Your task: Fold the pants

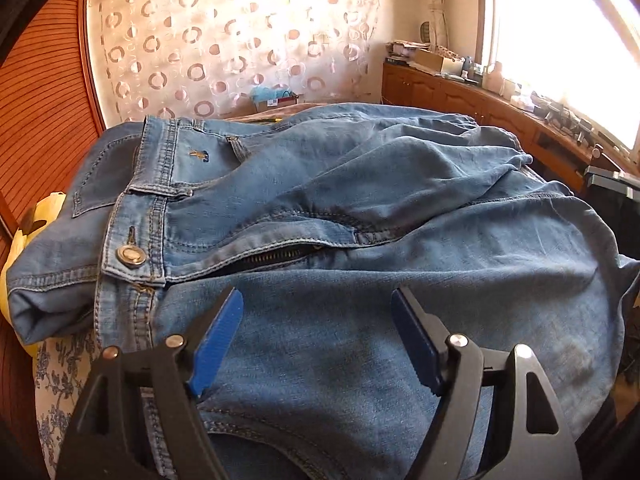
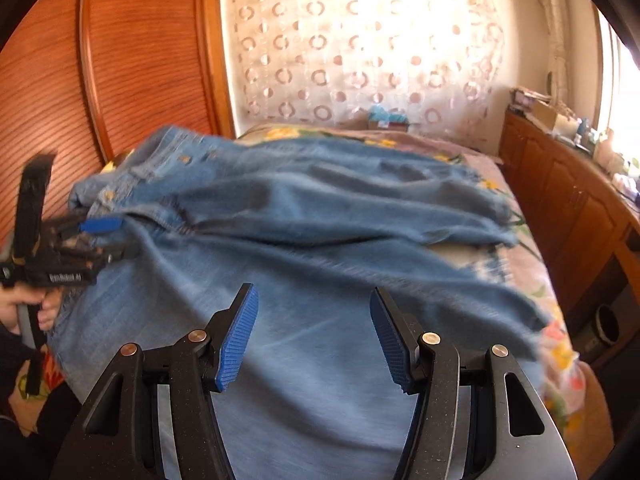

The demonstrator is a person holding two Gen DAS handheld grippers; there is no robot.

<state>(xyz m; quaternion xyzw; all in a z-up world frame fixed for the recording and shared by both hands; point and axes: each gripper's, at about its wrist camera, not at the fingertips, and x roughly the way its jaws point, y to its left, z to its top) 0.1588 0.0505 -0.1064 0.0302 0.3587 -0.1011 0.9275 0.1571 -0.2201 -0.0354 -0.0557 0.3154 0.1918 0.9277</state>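
Jeans point(image 1: 360, 208) lying rumpled across the bed point(image 2: 520, 248), no fold showing yet. Left hand-held gripper point(image 1: 318, 340) and right hand-held gripper point(image 2: 314, 336) both hovering agape, gripping nothing.

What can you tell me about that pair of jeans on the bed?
The jeans are light blue, faded-looking denim with yellowish stitching. They lie spread and rumpled across a flowered bedspread, waistband toward the wooden wardrobe, legs running toward the window side. A metal waist button is fastened, while the fly zipper gapes partly open. A back pocket shows beside the waistband. One leg lies creased over the other. Both grippers hover over the fabric with jaws open, gripping nothing.
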